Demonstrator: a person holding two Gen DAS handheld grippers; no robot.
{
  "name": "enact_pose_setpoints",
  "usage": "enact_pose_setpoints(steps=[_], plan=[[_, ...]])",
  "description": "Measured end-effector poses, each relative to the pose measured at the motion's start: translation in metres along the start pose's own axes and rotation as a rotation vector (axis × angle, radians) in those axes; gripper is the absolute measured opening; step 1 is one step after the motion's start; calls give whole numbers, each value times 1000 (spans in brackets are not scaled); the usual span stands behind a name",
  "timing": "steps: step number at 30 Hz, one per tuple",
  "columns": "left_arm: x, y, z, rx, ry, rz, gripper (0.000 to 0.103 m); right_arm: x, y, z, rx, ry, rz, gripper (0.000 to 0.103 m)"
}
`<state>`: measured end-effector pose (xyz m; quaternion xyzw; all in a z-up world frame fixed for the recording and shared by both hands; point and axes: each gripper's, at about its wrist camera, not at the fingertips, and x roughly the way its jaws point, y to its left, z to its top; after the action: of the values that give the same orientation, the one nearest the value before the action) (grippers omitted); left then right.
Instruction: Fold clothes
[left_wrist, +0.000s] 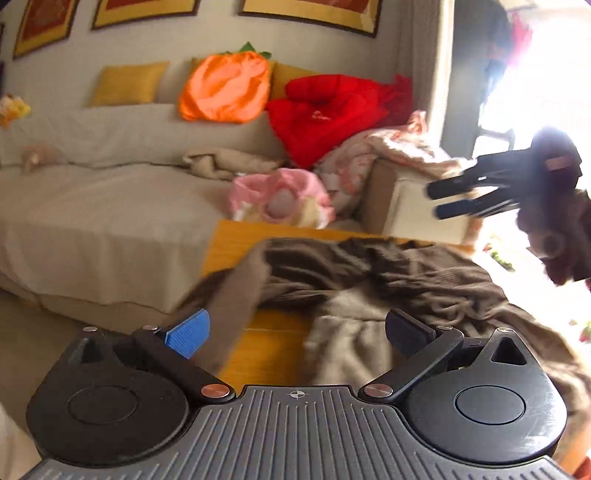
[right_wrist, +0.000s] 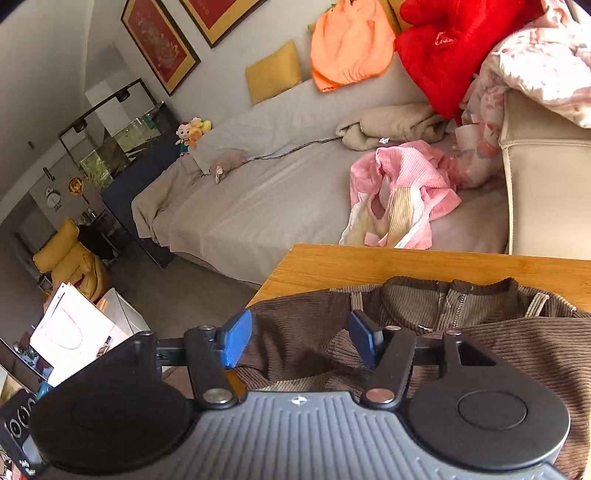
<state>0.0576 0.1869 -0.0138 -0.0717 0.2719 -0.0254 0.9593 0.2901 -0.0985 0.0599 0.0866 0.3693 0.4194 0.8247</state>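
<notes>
A brown ribbed sweater (left_wrist: 388, 273) lies crumpled on the wooden table (left_wrist: 229, 243), its paler inside showing near my left gripper (left_wrist: 297, 332). That gripper hovers open and wide over the near part, and a blurred sleeve (left_wrist: 229, 302) hangs just past its blue pad (left_wrist: 188, 334). In the left wrist view my right gripper (left_wrist: 441, 199) floats above the table's far right, fingers apart. The right wrist view shows my right gripper (right_wrist: 300, 341) open over the sweater (right_wrist: 498, 343) near the collar (right_wrist: 450, 295), gripping nothing.
Behind the table (right_wrist: 332, 266) stands a grey-covered sofa (right_wrist: 258, 199) with a pink garment (right_wrist: 402, 192), a beige cloth (right_wrist: 388, 125), red (right_wrist: 450, 51) and orange (right_wrist: 347, 48) cushions and a floral blanket (right_wrist: 535, 62). A white paper bag (right_wrist: 70, 328) and a fish tank (right_wrist: 110, 147) are at the left.
</notes>
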Motion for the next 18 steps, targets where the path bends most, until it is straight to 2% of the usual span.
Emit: enact_pose_setpoints(steps=[2, 4, 6, 7, 10, 11, 12, 13, 14, 18], plan=[[-3, 11, 1, 78, 12, 105, 103, -7, -2, -6, -3, 3, -5, 63], [-4, 21, 2, 149, 30, 196, 96, -11, -7, -11, 13, 7, 0, 63], [8, 28, 1, 155, 79, 186, 70, -16, -13, -15, 40, 1, 7, 63], [13, 31, 2, 154, 100, 182, 66, -19, -17, -17, 52, -6, 10, 64], [29, 33, 0, 195, 142, 212, 64, -34, -31, -23, 104, -40, 17, 64], [34, 32, 0, 213, 152, 227, 51, -41, -37, -25, 122, -52, 20, 64], [37, 33, 1, 225, 160, 244, 28, -48, -43, -28, 144, -67, 23, 65], [39, 34, 4, 227, 167, 254, 17, -56, -50, -32, 165, -83, 24, 65], [38, 37, 9, 210, 170, 245, 11, -65, -57, -35, 182, -99, 22, 65], [28, 39, 42, 67, 159, 119, 7, -97, -84, -49, 239, -163, 11, 66]])
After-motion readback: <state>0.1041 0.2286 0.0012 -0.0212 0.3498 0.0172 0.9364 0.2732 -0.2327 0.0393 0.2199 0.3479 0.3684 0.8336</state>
